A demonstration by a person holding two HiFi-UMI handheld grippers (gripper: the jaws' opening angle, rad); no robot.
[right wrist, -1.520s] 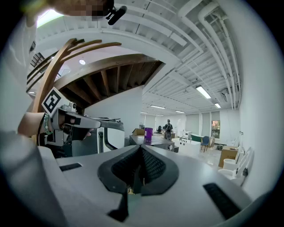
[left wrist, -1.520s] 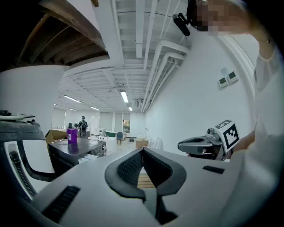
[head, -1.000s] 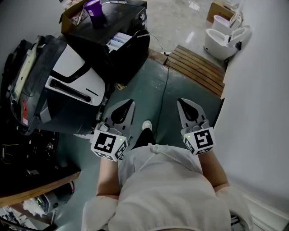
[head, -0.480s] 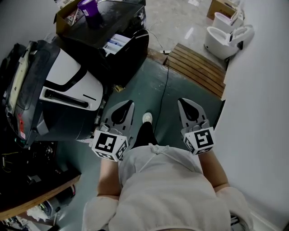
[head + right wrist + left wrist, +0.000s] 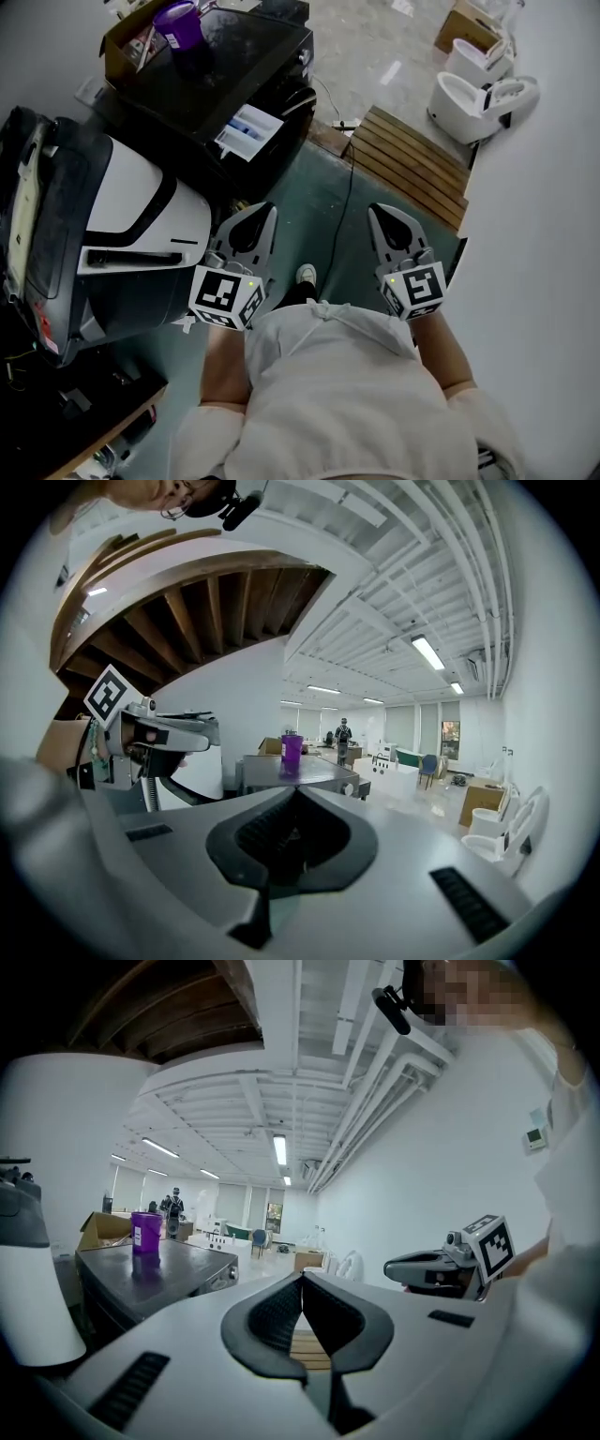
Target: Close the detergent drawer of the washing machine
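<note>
Shifted since a second ago: detergent drawer sits lower in head view, still pulled out from washing machine. Left gripper, right gripper: jaws together, empty, well apart from drawer. Closing apparently unstarted; approach and push remain.

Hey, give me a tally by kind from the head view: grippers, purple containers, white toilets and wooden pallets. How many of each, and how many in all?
Grippers: 2, the left gripper and the right gripper, both shut and empty
Purple containers: 1, standing on the washing machine
White toilets: 2
Wooden pallets: 1
Total: 6
</note>
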